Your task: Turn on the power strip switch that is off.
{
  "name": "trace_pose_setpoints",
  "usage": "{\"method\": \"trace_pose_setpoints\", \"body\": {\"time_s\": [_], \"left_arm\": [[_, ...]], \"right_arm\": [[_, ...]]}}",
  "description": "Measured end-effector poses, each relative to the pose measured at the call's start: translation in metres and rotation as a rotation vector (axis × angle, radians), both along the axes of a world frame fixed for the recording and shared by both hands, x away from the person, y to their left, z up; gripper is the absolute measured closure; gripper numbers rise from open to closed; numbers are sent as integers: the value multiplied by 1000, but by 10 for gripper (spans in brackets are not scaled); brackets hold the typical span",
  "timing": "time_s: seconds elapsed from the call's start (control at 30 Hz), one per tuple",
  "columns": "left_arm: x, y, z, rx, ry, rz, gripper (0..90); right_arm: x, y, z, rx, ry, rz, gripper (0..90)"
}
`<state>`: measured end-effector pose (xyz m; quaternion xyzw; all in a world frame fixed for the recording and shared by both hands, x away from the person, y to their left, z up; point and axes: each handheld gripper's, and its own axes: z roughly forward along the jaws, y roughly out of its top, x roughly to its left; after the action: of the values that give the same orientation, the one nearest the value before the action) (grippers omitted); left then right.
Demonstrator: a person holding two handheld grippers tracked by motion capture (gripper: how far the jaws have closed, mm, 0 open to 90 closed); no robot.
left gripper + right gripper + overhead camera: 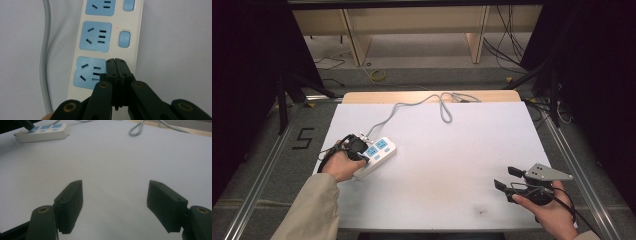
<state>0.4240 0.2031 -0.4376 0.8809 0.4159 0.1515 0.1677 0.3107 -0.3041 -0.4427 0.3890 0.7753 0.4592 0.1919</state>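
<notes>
A white power strip (381, 150) with blue sockets lies at the table's left, and its grey cable (412, 105) runs to the far edge. My left gripper (364, 159) is shut, with its tips down on the near end of the strip. In the left gripper view the closed jaws (116, 63) sit beside the nearest blue socket (88, 72) and cover the place where its switch lies; nothing is held between them. The middle switch (124, 39) is in plain sight. My right gripper (507, 178) hovers open at the front right over bare white table (115, 165), far from the strip (42, 133).
The cable loops near the table's far edge (445, 112). Wooden frames (357, 42) and loose cables (507, 47) stand on the floor beyond the table. Metal rails (267, 170) run along both sides. A small dark mark (482, 212) is on the sheet near the front.
</notes>
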Motion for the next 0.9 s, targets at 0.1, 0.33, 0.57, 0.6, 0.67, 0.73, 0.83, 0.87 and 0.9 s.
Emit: {"method": "trace_pose_setpoints", "body": {"time_s": [0.1, 0.33, 0.57, 0.6, 0.67, 0.73, 0.83, 0.87, 0.9], "left_arm": [[0, 0, 0, -6, 6, -1, 900], [0, -1, -1, 0, 8, -2, 900], [0, -3, -2, 13, 7, -5, 900], [0, -2, -2, 13, 7, -5, 900], [0, -2, -3, 6, 8, 1, 900], [0, -2, -3, 5, 9, 1, 900], [0, -2, -3, 6, 9, 1, 900], [0, -2, -3, 5, 8, 1, 900], [0, -2, -3, 4, 8, 2, 900]], "right_arm": [[0, 0, 0, 0, -1, 0, 298], [0, 0, 0, -1, -2, 0, 298], [0, 1, 0, 0, -3, 0, 298], [0, 1, 0, 0, -2, 0, 298], [-1, 1, 0, -3, -1, 3, 298], [-1, 1, 1, -3, -2, 2, 298], [0, 1, 0, -1, -2, 2, 298], [0, 1, 0, -1, -2, 2, 298], [-1, 1, 0, -1, -2, 2, 298]]}}
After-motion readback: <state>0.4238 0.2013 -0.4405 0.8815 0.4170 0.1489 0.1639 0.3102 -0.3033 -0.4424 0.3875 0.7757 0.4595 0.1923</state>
